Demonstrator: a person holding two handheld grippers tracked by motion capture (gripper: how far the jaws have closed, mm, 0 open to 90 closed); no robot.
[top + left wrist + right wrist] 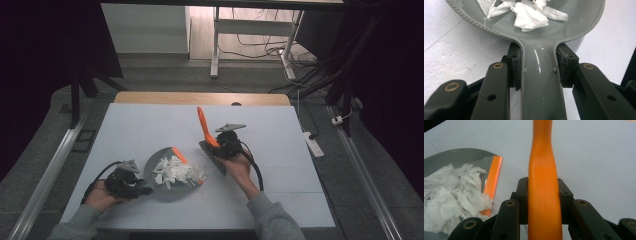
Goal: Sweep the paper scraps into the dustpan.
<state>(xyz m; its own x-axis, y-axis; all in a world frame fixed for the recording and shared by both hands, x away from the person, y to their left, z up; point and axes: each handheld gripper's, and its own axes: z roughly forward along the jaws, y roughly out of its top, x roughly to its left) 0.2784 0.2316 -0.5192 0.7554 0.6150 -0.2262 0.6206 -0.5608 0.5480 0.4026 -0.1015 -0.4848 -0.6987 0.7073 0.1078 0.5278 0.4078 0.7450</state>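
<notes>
Two tools are being worked together near the front edge of the white surface (150, 120). A grey dustpan (162, 192) is kept flat by the left hand-held gripper (145, 190), whose jaws are clamped on the smooth, glossy handle (541, 82), presumably so the pan cannot slide while scraps are pushed in. Crumpled white paper scraps (175, 171) are heaped in the shallow pan, bunched against its orange lip strip (492, 177). An orange brush handle (544, 195), matte and gently waisted, is pinched tight in the right hand-held gripper (216, 147) and tilted towards the far edge, with the dark brush head (212, 156) set down just beside the pan, likely for sweeping. Stray scraps may be left at the lip.
</notes>
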